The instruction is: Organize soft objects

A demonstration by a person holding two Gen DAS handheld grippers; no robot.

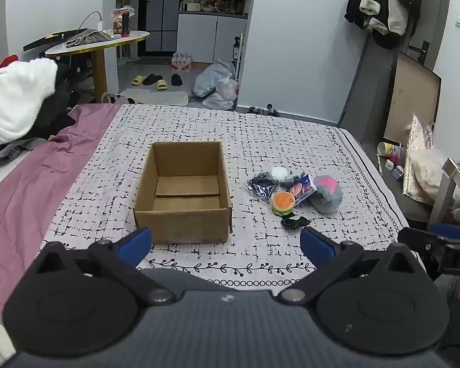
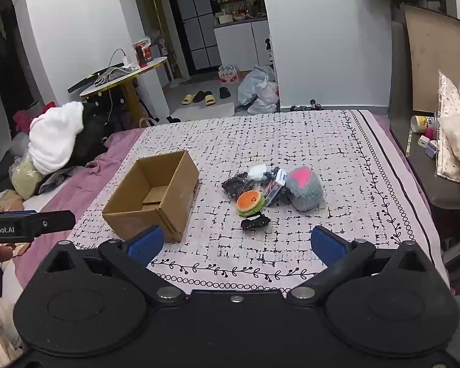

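Hovering over bed (image 1: pixel 199 128), both tools spread wide, nothing held. Left tool (image 1: pixel 226 247) near cardboard box (image 1: pixel 182 193), box empty. Right of box: pile of soft toys (image 2: pixel 273 190), burger plush (image 2: pixel 250 203), grey-pink plush (image 2: pixel 305 191). Right tool (image 2: pixel 235 245) just short of pile.

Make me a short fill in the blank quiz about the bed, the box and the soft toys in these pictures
1. The cardboard box has ____ inside it.
2. The burger toy lies on the bed, ____ the box.
3. Both the left gripper and the right gripper have their jaws ____.
4. The grey plush has a patch coloured ____.

Missing words: nothing; outside; open; pink
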